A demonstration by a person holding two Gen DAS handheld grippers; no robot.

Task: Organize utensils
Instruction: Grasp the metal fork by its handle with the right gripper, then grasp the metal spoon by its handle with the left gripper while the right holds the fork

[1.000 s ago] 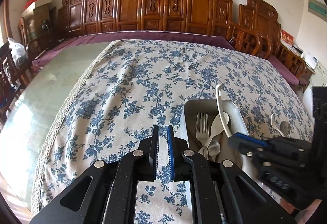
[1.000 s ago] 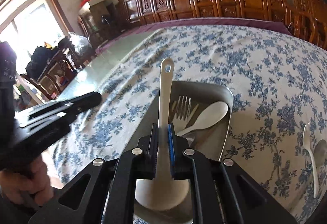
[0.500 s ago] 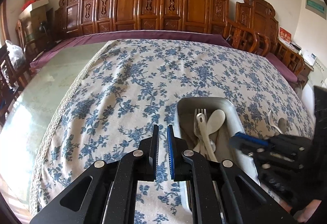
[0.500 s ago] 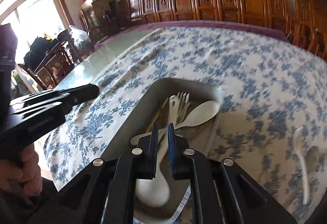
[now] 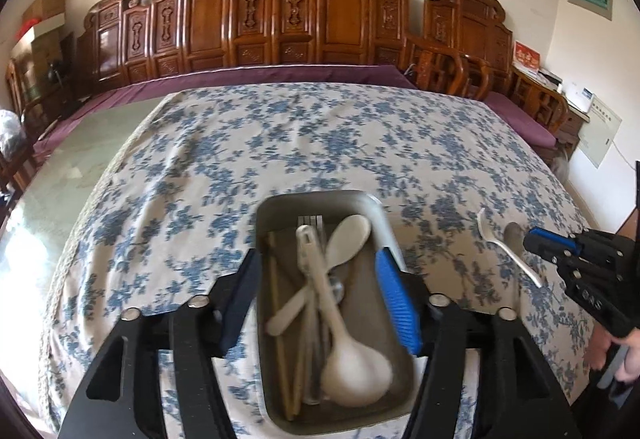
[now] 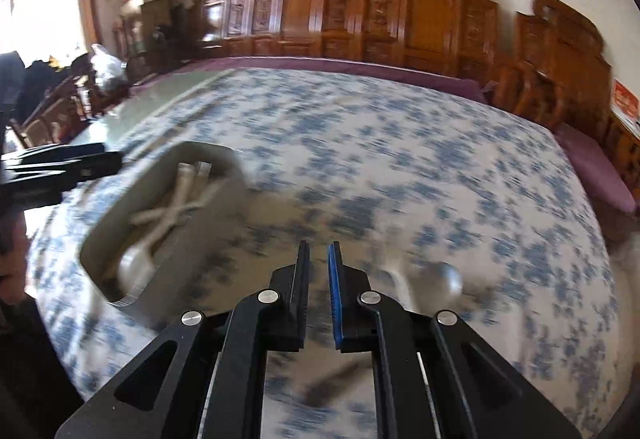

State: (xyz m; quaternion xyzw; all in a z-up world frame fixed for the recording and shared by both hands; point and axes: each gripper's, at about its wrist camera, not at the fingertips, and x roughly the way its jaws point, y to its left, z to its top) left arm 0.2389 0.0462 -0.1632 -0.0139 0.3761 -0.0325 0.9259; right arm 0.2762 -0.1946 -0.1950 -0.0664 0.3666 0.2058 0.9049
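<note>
A grey tray [image 5: 362, 203] sits on the floral tablecloth and holds a large white ladle [image 5: 352, 361], a white spoon [image 5: 348, 237], a fork [image 5: 311, 219] and chopsticks [image 5: 277, 303]. My left gripper [image 5: 320, 287] is open wide, its jaws standing on either side of the tray. My right gripper [image 6: 318, 259] is empty with a narrow gap between its jaws, right of the tray [image 6: 136, 239], above the cloth. A white plastic fork [image 5: 506, 249] and a metal spoon [image 5: 513, 233] lie on the cloth at the right, the spoon blurred in the right wrist view [image 6: 444, 275].
The tablecloth [image 5: 280, 143] covers a large table with a bare green strip [image 5: 60, 175] on the left. Carved wooden chairs [image 5: 320, 19] line the far side. The right gripper shows at the left wrist view's right edge [image 5: 560, 251].
The right gripper let go of the white ladle into the tray and swung right toward the loose fork and spoon. The left gripper opened wide and moved over the tray.
</note>
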